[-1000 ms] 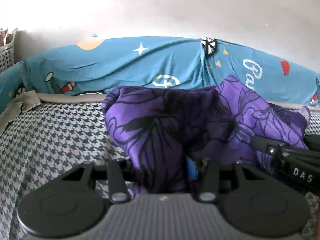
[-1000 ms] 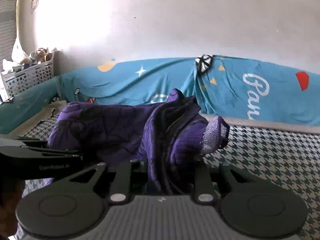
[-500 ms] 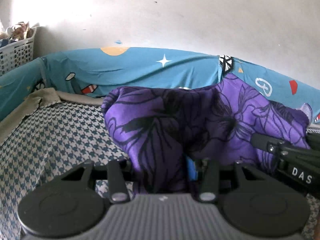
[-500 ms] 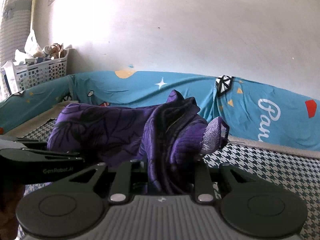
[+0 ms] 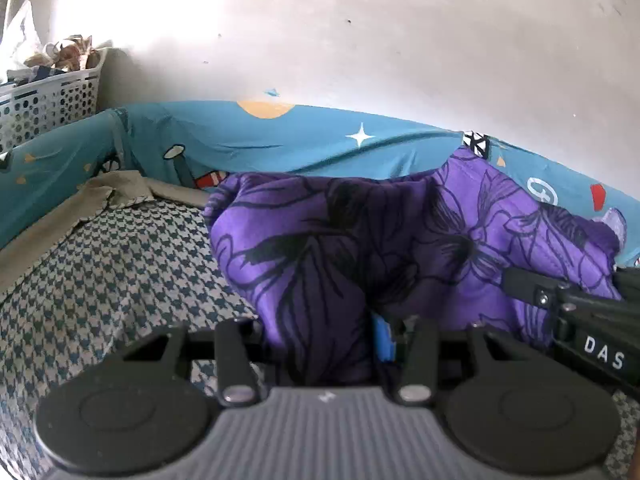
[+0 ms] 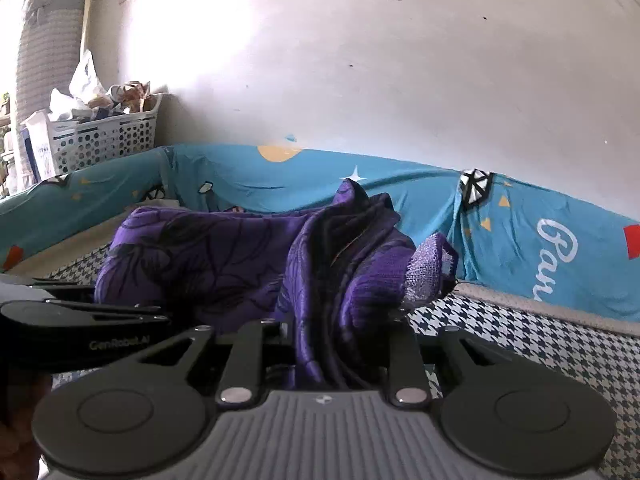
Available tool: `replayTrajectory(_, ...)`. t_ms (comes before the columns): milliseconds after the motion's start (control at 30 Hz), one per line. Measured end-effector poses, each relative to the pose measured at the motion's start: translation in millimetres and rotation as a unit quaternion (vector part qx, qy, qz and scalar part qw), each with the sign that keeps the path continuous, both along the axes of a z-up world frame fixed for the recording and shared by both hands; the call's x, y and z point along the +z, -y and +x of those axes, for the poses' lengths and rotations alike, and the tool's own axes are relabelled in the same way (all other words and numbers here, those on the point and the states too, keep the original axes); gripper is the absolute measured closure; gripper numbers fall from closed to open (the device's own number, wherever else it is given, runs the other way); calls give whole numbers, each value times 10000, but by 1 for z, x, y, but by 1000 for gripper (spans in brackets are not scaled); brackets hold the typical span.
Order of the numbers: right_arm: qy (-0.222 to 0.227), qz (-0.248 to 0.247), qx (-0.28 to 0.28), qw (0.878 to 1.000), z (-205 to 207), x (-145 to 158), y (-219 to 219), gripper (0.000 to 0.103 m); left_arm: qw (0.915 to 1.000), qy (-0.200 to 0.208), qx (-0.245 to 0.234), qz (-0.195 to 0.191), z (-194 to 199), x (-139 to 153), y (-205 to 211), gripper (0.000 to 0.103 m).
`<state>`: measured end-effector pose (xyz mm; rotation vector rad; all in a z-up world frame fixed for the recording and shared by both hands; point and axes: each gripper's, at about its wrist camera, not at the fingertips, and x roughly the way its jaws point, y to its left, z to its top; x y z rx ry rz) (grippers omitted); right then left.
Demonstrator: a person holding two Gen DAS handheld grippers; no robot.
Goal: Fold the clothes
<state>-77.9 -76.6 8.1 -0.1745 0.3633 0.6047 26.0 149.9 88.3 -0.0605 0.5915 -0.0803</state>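
Closest in, the left gripper is clamped on a thick bunch of the purple satin garment with black flower outlines, and the right gripper pinches another bunched fold of the same cloth. The two stand close side by side, each showing at the edge of the other's view.

The worry, as I see it, is that both bites are gathered wads rather than clean edges or corners. The cloth looks slippery, so a layer could slide out of either grip, and laid down like this it would likely land twisted, with creases folded in. Pulling the grippers apart quickly could also drag one bite free.

The garment hangs between them in a rumpled hump, raised off the blue-and-white houndstooth mattress cover. A paler knit cuff pokes out on its right side.

Beyond, a turquoise printed sheet runs along the mattress's far edge, with a white perforated plastic basket near the far left corner.
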Motion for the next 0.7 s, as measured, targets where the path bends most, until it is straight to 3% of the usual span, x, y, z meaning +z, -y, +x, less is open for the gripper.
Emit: replayTrajectory(700,19,-22,280,9996,-6,7,-46,78,9985,126,509,-123,-7,7,-46,60)
